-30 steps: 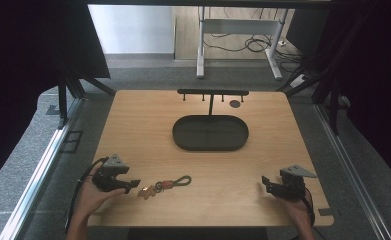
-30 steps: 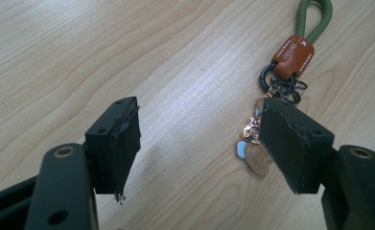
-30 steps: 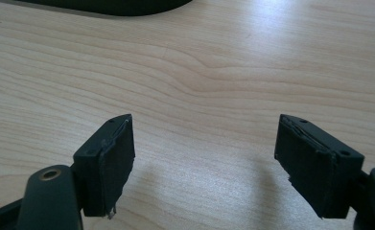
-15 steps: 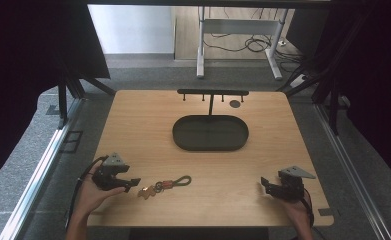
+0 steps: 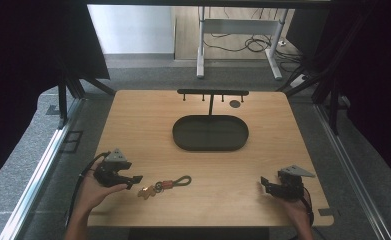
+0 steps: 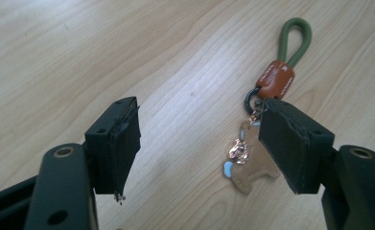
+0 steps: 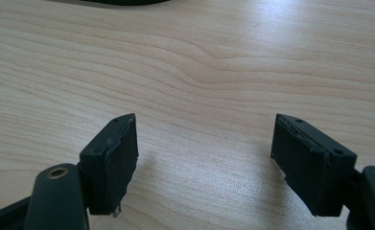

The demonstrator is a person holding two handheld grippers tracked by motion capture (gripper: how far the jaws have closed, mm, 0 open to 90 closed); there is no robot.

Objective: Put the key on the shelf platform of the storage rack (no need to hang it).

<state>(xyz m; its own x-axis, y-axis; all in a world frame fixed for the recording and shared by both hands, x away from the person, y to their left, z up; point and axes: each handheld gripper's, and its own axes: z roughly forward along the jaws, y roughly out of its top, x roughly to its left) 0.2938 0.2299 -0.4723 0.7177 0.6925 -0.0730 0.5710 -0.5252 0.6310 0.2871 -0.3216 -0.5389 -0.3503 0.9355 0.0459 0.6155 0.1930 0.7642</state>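
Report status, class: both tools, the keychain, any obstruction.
Left tool open, jaws short of keychain, not gripping. Right tool open over bare table. Keychain flat on wood. No obstruction seen.

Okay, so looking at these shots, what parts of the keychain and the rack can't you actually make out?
- Keychain: in the left gripper view, one jaw of the left gripper covers one side of the tan charm and its clasp.
- Keychain in the high view: too small to read the charm's shape.
- Black rack: too small in the high view to tell its pegs' form.
- Dark tray: cut off by the top edge of the right gripper view.
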